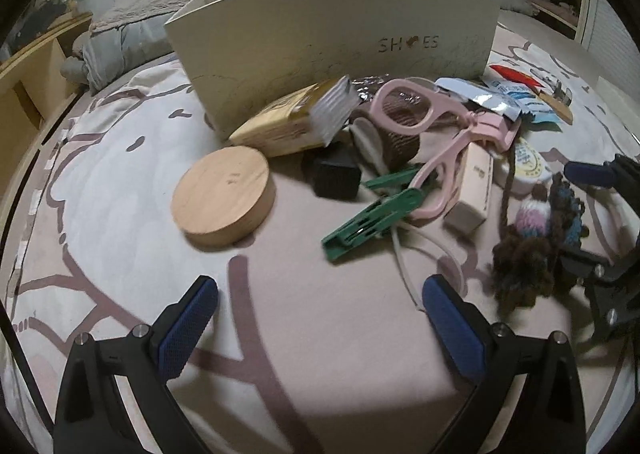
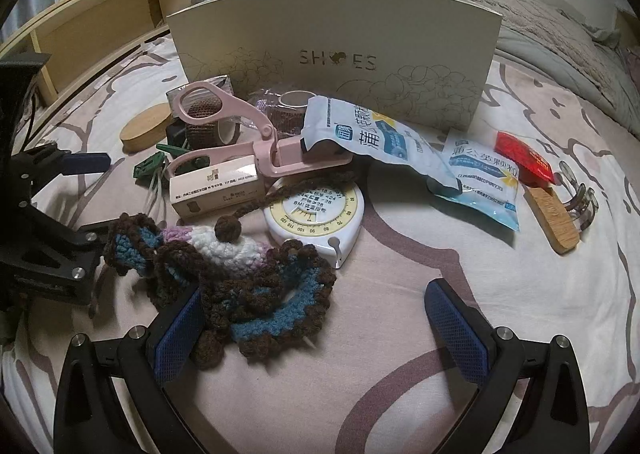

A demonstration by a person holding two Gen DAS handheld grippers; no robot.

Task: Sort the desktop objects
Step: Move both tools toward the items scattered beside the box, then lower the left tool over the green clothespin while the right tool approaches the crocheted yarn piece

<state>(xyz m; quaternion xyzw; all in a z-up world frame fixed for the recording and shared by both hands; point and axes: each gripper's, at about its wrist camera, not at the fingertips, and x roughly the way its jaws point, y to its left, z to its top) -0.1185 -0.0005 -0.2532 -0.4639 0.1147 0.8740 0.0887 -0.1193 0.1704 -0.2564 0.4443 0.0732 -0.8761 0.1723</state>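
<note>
Two wrist cams, low over the bedspread, both facing the shoe box [image 1: 332, 50].
Left cam sits left; pink scissors [image 2: 240, 134] shared ahead.

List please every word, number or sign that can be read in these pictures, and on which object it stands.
"SH ES", a dark squirrel-like shape in place of the O: upright cream cardboard shoe box.
"BMI", also "70", "80", "90", "100", "110", "120": yellow dial of the round white tape measure.
Large Chinese characters, only partly legible: blue-and-white foil sachets.
Too small to read: beige rectangular box, red packet.
</note>
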